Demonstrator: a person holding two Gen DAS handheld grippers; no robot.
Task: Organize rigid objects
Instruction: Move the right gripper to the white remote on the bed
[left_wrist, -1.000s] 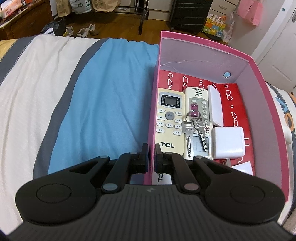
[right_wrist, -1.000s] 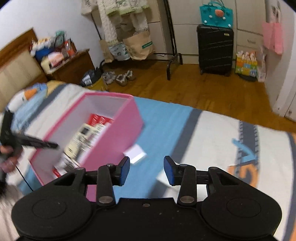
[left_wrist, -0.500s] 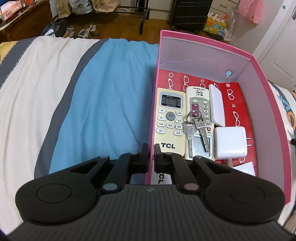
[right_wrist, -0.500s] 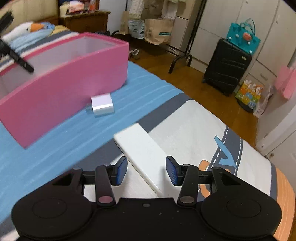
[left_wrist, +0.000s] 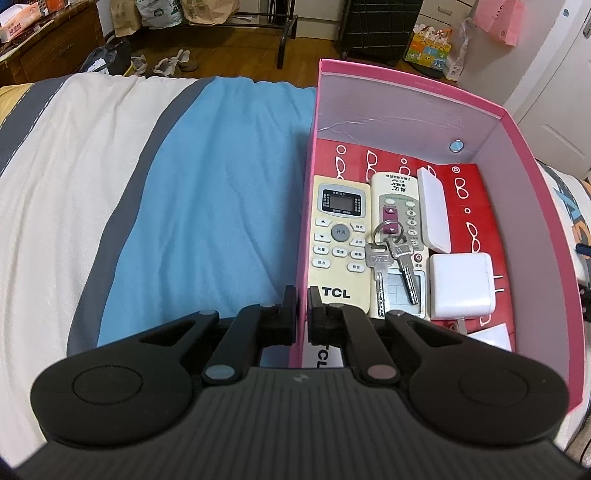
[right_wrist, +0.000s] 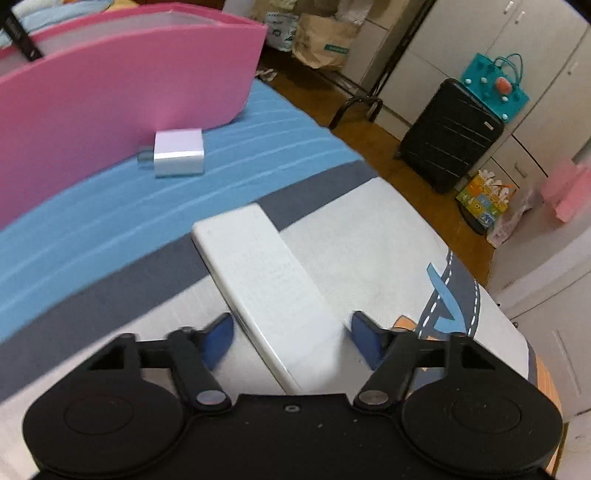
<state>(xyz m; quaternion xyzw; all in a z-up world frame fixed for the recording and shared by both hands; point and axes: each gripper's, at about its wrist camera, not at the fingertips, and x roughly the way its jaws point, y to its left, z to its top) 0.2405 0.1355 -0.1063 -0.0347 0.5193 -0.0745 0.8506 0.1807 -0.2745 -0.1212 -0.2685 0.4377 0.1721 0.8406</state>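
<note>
The white slab (right_wrist: 273, 291) on the bed (right_wrist: 369, 236) looks stiff, smooth and light, likely slippery on its flat faces, so the long side edges near its close end seem the best hold. It lies lengthwise between the fingers of the right gripper (right_wrist: 291, 332), whose jaws are opening and do not press it. A small white charger (right_wrist: 179, 151) sits just beside the pink box (right_wrist: 110, 88). The left gripper (left_wrist: 302, 308) is clenched on the box wall, steadying it; remotes (left_wrist: 340, 243), keys (left_wrist: 391, 258) and another charger (left_wrist: 460, 288) lie inside.
</note>
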